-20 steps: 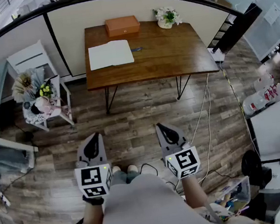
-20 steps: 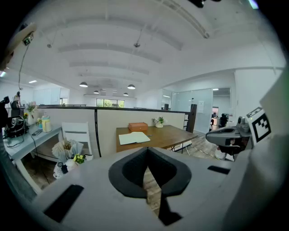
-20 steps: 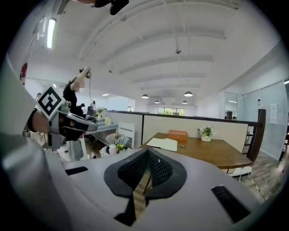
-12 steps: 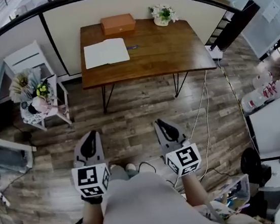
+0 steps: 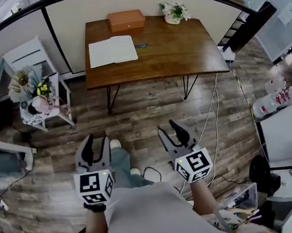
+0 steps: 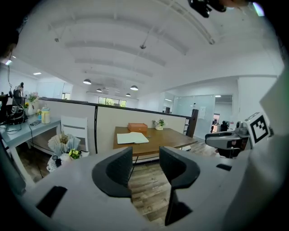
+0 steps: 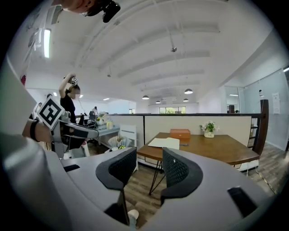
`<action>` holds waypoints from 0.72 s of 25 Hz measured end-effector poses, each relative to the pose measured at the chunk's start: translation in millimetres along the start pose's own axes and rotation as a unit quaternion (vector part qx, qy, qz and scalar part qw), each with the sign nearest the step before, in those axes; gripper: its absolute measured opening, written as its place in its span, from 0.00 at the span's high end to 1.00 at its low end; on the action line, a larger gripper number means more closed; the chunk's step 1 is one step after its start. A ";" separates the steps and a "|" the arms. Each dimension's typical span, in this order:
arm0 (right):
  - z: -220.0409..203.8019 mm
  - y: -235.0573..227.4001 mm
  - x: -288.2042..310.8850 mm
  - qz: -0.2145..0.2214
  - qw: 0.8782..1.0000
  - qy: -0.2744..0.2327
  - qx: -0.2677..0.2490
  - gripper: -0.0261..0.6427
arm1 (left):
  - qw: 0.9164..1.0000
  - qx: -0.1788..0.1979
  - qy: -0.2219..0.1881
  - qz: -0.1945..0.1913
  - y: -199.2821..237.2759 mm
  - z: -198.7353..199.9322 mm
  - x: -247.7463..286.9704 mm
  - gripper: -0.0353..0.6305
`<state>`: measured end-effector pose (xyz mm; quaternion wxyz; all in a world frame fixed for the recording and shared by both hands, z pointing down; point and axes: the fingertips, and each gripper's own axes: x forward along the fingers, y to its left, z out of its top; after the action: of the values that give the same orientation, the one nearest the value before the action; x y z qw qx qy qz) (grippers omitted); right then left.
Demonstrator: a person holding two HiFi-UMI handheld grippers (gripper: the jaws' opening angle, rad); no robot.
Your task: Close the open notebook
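Note:
The open notebook lies flat with white pages up on the left part of the wooden table, far ahead of me. It also shows in the left gripper view as the notebook and in the right gripper view as the notebook. My left gripper and right gripper hang over the wood floor, well short of the table. Both are open, with nothing between the jaws. Past the left gripper and the right gripper the table stands in the distance.
An orange box and a flower pot sit at the table's back edge, with a pen beside the notebook. A white chair with bouquets stands left of the table. Cables trail over the floor at right.
Both grippers' jaws have spread apart from a shut, pointed shape. One of the person's legs has stepped forward between the grippers.

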<state>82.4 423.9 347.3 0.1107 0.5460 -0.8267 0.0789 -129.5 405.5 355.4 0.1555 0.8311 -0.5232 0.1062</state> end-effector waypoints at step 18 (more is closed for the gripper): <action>43.5 -51.4 165.8 -0.019 0.999 0.007 0.032 0.58 | 1.000 0.004 0.011 -0.022 107.7 67.1 153.3 0.46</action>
<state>62.6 246.1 350.5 0.1008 0.5646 -0.8121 0.1069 -159.9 208.8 360.9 0.1602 0.8420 -0.5024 0.1138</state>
